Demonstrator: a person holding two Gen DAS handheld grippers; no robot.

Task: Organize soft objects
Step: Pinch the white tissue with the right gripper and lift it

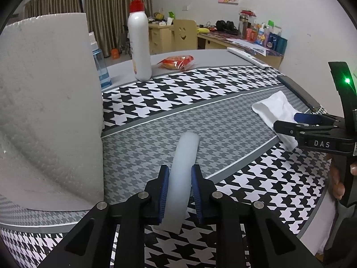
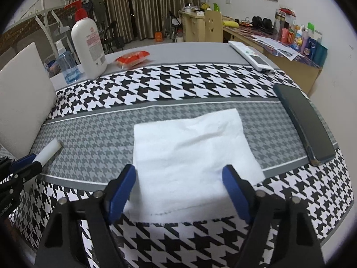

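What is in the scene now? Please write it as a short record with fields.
surface: table with houndstooth cloth
left gripper: shut on white foam tube
right gripper: open, jaws on either side of the white tissue, not pressing it
big paper roll: upright, left side
lotion bottle: upright, far side
phone: flat, right of tissue

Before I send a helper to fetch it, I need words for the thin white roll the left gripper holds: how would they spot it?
On the houndstooth tablecloth, look to the grey middle band, beside the big paper towel roll. There the left gripper is shut on a slim white foam-like tube. Unlike the flat white tissue nearby, it is a narrow round stick.
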